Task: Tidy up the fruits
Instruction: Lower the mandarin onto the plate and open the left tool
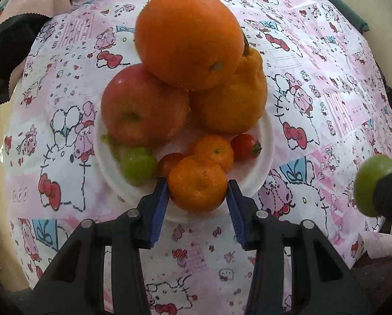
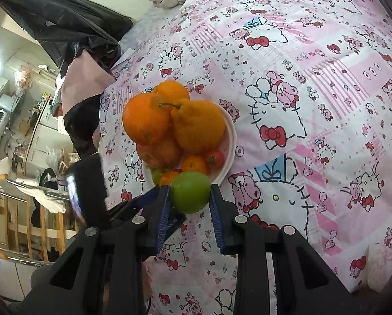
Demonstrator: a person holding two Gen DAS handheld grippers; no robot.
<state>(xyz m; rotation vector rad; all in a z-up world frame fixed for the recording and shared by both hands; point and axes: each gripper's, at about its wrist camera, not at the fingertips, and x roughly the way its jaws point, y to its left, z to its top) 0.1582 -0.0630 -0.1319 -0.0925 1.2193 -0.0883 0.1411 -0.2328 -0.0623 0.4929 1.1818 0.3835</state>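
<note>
Orange between my left gripper's [image 1: 197,193] blue pads — a small mandarin [image 1: 197,183], clamped on both sides, over the near rim of the white plate [image 1: 264,141]. Beyond my fingertips: apple [image 1: 143,107], big orange [image 1: 189,36] stacked on top.

Right wrist view — my right gripper [image 2: 189,199] clenched on a green fruit [image 2: 190,191], just short of the plate's near edge.
</note>
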